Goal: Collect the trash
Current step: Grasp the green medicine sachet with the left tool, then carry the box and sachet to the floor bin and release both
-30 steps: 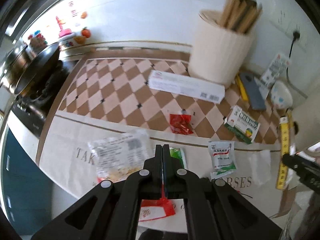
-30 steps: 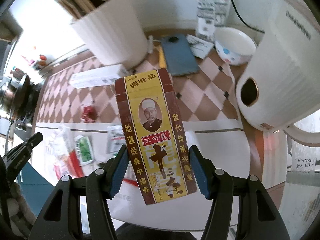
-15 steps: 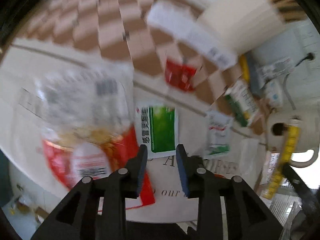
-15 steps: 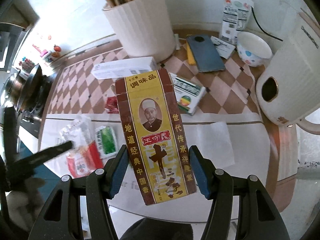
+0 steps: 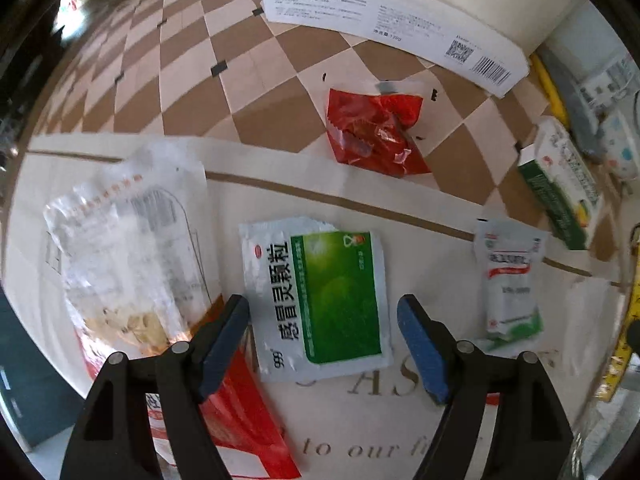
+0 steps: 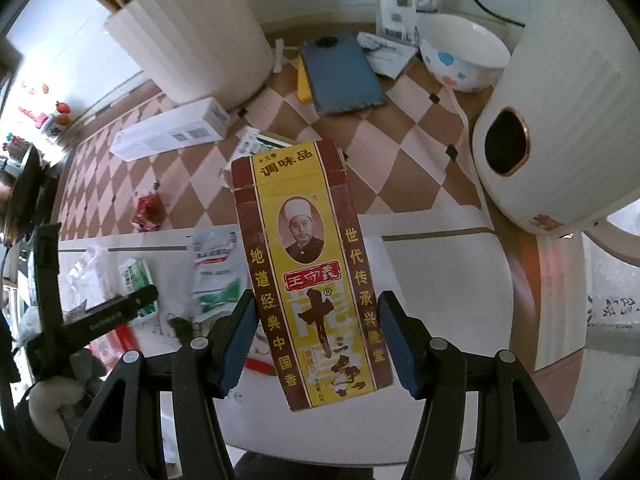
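On the table (image 5: pixel 360 420), two sachets (image 5: pixel 320 296), one red wrapper (image 5: pixel 372 132)

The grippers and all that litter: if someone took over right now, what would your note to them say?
Left gripper: jaws just opened, straddling the green sachet lying flat on the cloth, not gripping it.
Right gripper: shut on the yellow-brown spice box, held off the table.
Still lying out: red wrapper, white-green sachet, clear bag, long white box.
Left to do: grip the sachet, then collect the rest.
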Demonstrator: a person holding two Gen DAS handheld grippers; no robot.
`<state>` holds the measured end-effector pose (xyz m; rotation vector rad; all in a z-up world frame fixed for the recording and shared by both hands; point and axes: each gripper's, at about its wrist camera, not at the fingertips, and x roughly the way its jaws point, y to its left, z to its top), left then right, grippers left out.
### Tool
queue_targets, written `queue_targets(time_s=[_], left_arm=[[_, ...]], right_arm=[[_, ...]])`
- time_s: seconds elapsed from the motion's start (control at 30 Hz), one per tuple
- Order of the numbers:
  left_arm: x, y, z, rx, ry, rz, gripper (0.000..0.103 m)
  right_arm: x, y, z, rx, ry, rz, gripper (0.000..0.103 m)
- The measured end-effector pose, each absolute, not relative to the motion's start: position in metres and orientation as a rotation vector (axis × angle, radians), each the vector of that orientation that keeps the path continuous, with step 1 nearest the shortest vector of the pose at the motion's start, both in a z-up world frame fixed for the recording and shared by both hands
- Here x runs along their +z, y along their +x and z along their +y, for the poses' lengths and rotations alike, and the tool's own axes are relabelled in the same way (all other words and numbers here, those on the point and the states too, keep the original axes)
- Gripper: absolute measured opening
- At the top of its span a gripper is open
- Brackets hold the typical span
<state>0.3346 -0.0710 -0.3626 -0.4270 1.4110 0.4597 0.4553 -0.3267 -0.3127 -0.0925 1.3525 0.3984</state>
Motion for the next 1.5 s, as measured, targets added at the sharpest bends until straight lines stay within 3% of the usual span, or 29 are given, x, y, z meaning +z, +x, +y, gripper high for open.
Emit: queue_targets(time_s=[0.03, 0.07, 0.13, 0.3, 0.67, 1.03, 1.27, 1.5], left_arm=[[-0.362, 0.335, -0.074, 0.465, -0.411, 1.402, 0.064], [-0.360, 0.336, -0.076, 0.460, -0.407, 1.388, 0.041], [-0.355, 0.341, -0.081, 0.448, -0.370, 1.383, 0.005], [-0.339, 0.340, -0.085, 0.453, -0.361, 1.358, 0.002], [-0.219, 0.272, -0.042, 0.542, -0.352, 1.087, 0.002], [-0.195, 0.105, 0.049, 0.764, -0.527, 0.962, 0.002], [-0.247, -0.056, 0.114, 0.946, -0.760, 0.978, 0.002], [-0.407, -0.204, 0.173, 1.031, -1.129, 1.046, 0.003]], right_arm=[[-0.316, 0.457, -0.327, 0.395, -0.094, 1.356, 0.063], [-0.319, 0.459, -0.327, 0.392, -0.096, 1.359, 0.062], [-0.324, 0.463, -0.328, 0.386, -0.097, 1.365, 0.062], [-0.329, 0.463, -0.325, 0.385, -0.101, 1.379, 0.062], [-0.284, 0.434, -0.296, 0.445, -0.144, 1.292, 0.062], [-0.243, 0.316, -0.166, 0.698, -0.234, 1.186, 0.062], [-0.275, 0.176, -0.045, 0.971, -0.388, 1.229, 0.062], [-0.405, 0.016, 0.053, 1.184, -0.649, 1.335, 0.062]])
